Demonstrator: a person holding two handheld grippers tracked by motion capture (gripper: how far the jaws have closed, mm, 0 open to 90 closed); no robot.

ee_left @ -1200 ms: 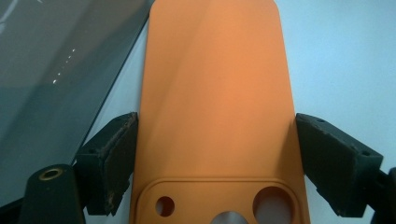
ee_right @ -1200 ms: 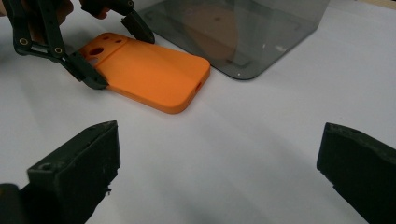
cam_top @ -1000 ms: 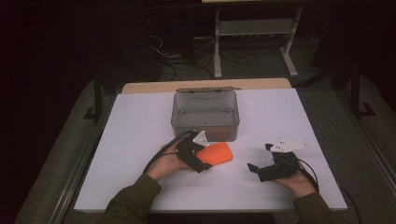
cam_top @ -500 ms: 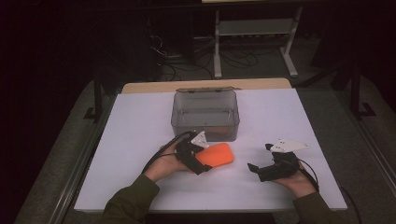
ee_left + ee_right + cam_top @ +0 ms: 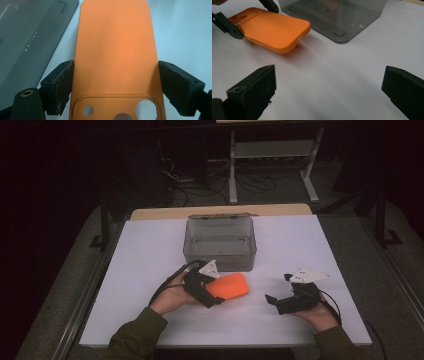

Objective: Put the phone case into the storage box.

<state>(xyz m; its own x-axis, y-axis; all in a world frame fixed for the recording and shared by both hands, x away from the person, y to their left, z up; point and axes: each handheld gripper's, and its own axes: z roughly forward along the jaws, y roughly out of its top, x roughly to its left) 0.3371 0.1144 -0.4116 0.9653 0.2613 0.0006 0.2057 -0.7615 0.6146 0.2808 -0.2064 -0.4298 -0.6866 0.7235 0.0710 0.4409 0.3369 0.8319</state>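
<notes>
I'm clamping the orange phone case in my left gripper, just beside the grey box, right gripper resting open, empty, well apart

sleeves: olive green | tongs: black, pale three-cornered top plate, black trailing cable

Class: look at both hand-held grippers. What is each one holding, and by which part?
The left hand-held gripper clamps the orange phone case across its long sides near the camera cutout. The right hand-held gripper holds nothing.
</notes>
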